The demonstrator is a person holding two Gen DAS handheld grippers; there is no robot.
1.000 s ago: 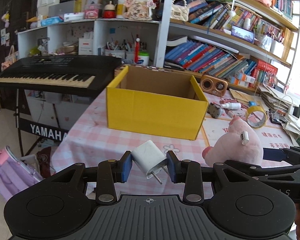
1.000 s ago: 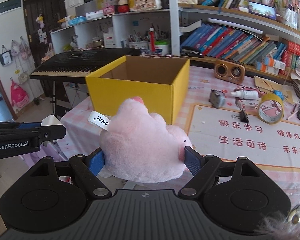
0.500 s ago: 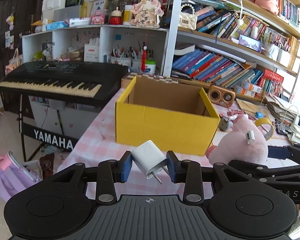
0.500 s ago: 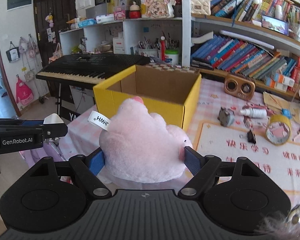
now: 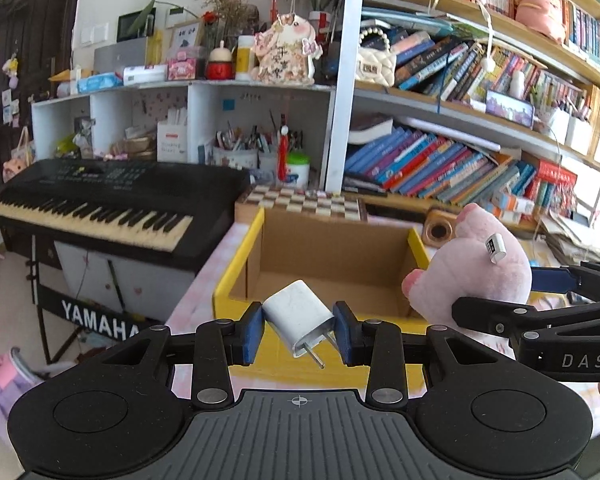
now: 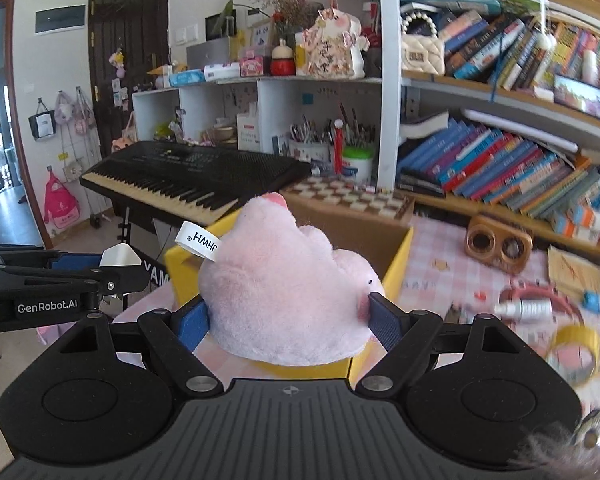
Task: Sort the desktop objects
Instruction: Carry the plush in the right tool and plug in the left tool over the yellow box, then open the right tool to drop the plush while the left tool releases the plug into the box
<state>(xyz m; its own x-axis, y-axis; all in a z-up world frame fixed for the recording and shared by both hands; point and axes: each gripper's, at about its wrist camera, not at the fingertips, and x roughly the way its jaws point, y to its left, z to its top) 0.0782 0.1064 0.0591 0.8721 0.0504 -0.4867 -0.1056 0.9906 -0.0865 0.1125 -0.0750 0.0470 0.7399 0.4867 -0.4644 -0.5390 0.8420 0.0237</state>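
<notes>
A: Left wrist view: the left hand-held gripper [image 5: 299, 330] has its pads pressed on a white charger [image 5: 298, 322], prongs tilted down toward the camera. It hangs at the near wall of the yellow box [image 5: 236, 280], about at the rim.

B: And the box itself?

A: Bare cardboard floor as far as I can see into it; the near part is hidden behind the wall. So nothing is sorted into it yet, by my reading.

B: Right wrist view: the right hand-held gripper [image 6: 290, 314] grips a pink plush [image 6: 288, 292], jaws set wide around its body. The plush is off the desk [image 6: 436, 276], in front of the box [image 6: 398, 268] and blocking most of the opening.

A: In my view the plush [image 5: 472, 280] sits at the box's right corner, beside the charger, not over the middle.

B: So both loads are carried and neither is dropped. That puts the job early on.

A: What is left on the desk?

B: To the right of the box I see a tape roll [image 6: 576, 348], a small bottle [image 6: 526, 308], a wooden speaker [image 6: 498, 246] and some blurred bits I cannot name.

A: I judge those come after. The charger and plush must first clear the rim and be let go inside.
</notes>
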